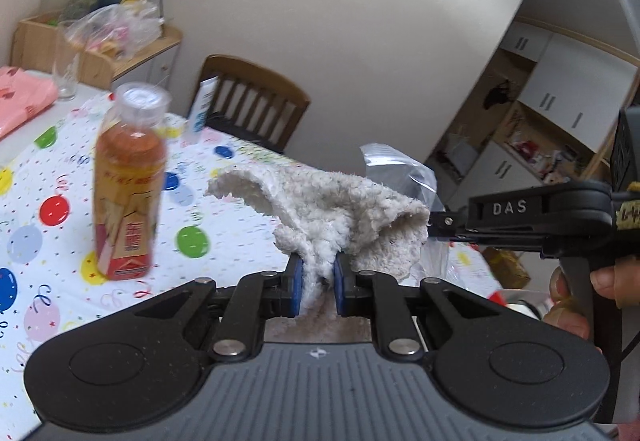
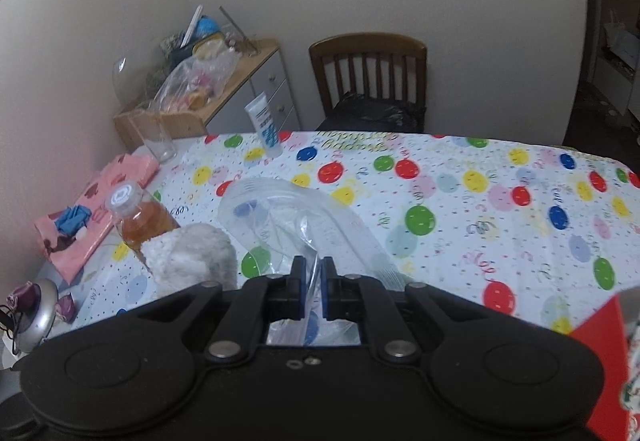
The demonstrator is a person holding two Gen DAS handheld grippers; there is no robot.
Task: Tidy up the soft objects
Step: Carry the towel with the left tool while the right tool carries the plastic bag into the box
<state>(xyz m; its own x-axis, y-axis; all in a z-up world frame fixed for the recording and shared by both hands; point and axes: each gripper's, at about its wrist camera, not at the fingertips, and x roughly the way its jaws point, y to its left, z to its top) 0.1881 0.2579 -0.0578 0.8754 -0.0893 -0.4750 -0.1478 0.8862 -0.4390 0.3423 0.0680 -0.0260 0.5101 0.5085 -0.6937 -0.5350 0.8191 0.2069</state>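
Observation:
My left gripper (image 1: 319, 279) is shut on a fluffy white cloth (image 1: 332, 201), which bunches up between its blue pads and fans out above the table. From the right, my right gripper (image 1: 434, 225) reaches in beside the cloth's edge. In the right wrist view that right gripper (image 2: 313, 283) is shut on a clear plastic zip bag (image 2: 288, 209), which hangs open over the tablecloth. The fluffy white cloth (image 2: 192, 253) shows at the lower left there, in front of the bottle.
A tea bottle (image 1: 130, 181) stands on the balloon-print tablecloth (image 2: 480, 201). A pink folded cloth (image 2: 92, 209), a glass (image 2: 160, 141) and a white tube (image 2: 266, 125) sit farther back. A wooden chair (image 2: 368, 81) stands behind the table, a cluttered cabinet (image 2: 208, 81) at the left.

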